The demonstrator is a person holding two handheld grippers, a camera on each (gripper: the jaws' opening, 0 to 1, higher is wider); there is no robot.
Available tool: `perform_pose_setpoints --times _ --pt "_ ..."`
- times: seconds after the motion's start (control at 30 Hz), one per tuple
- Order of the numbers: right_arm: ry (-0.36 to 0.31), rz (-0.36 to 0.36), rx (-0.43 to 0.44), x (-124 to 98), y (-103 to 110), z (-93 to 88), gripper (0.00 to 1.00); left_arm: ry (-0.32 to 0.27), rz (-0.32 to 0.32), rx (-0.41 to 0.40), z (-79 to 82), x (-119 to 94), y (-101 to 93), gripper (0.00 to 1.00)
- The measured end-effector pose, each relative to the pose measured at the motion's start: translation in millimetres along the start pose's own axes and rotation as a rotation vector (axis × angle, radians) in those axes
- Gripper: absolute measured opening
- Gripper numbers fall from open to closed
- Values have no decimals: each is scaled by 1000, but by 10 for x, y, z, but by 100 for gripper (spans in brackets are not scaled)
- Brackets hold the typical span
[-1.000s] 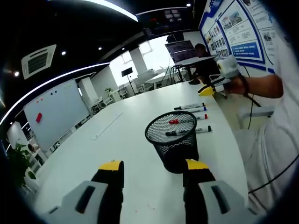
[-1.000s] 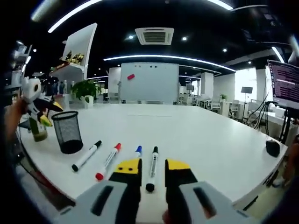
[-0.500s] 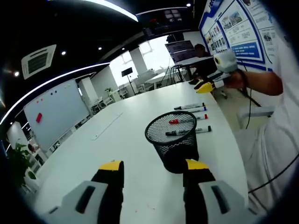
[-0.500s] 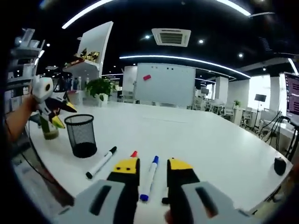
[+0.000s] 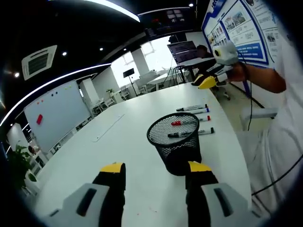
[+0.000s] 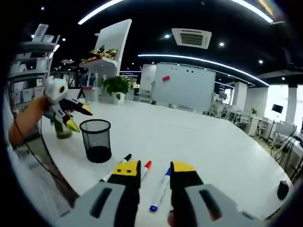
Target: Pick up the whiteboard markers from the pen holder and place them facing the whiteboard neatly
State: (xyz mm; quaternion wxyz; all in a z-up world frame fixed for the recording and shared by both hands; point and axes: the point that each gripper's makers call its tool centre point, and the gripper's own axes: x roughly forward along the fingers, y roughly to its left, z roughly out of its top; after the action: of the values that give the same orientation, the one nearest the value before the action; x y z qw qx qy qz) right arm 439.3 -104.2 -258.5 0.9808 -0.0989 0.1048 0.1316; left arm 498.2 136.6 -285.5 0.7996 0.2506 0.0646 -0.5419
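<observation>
dark ceiling, bright windows, potted plant

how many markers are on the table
4, in a row beyond the pen holder: black marker farthest, blue marker, red marker, black marker nearest.

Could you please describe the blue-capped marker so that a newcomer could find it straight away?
On the white table, look just past the black mesh pen holder to the row of markers lying side by side. The blue-capped marker lies beside the red-capped marker, and is alone in having a blue cap.
</observation>
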Motion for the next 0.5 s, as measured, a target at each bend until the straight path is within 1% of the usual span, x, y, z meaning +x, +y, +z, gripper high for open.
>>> perform_pose_setpoints --times 0.03,0.1,0.17,0.23,0.37,0.5 --pt "4 7 -10 9 5 11 25 0 0 0 0 -1 0 52" --pt "-16 9 -21 26 4 77 24 0 0 0 0 -2 1 52" --pt "-4 38 -29 54 49 93 24 0 -1 0 1 -3 1 52" --pt "5 41 -64 78 57 114 24 0 -1 0 2 -5 1 52" --pt "7 59 -66 97 74 173 25 0 0 0 6 -6 -4 52" --pt "9 83 -95 98 131 238 25 0 0 0 14 -9 -14 52"
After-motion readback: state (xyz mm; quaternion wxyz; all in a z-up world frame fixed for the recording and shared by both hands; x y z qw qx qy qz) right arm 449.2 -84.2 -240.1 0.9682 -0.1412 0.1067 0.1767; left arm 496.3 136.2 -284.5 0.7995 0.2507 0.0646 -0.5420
